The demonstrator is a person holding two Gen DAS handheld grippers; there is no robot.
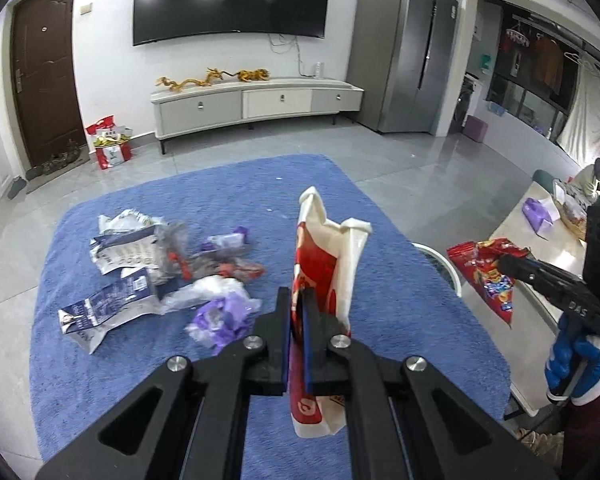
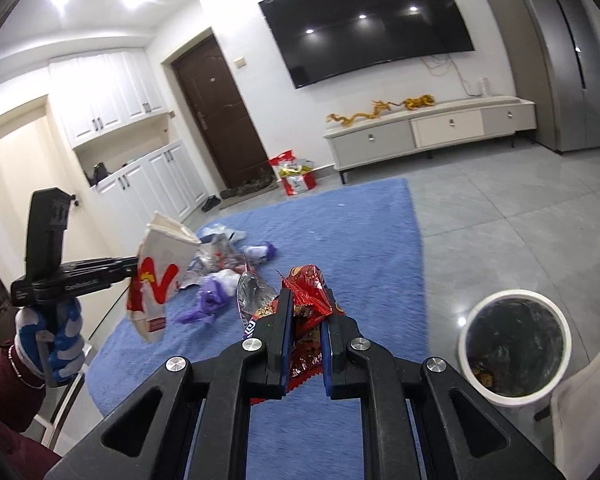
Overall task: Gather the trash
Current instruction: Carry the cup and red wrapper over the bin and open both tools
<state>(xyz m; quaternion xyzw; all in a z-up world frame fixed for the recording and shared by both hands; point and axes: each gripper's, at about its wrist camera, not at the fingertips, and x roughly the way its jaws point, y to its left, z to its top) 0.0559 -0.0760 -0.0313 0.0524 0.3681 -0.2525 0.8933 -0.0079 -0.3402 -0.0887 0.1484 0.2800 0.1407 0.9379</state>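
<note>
My left gripper [image 1: 297, 312] is shut on a red and white paper bag [image 1: 328, 256] and holds it upright above the blue rug [image 1: 100, 380]. That bag also shows in the right wrist view [image 2: 158, 276]. My right gripper [image 2: 306, 320] is shut on a red snack wrapper [image 2: 306, 284], held above the rug's edge; it also shows in the left wrist view [image 1: 486, 276]. A pile of loose trash [image 1: 160, 272] lies on the rug: white and blue wrappers, clear plastic, purple plastic. A white trash bin [image 2: 514, 342] with a dark liner stands on the floor to the right.
A white table [image 1: 540, 248] with a purple item stands at the right. A TV cabinet [image 1: 256, 104] and a grey fridge [image 1: 404, 48] line the far wall. A red gift bag [image 1: 110, 146] sits by the brown door [image 1: 44, 68].
</note>
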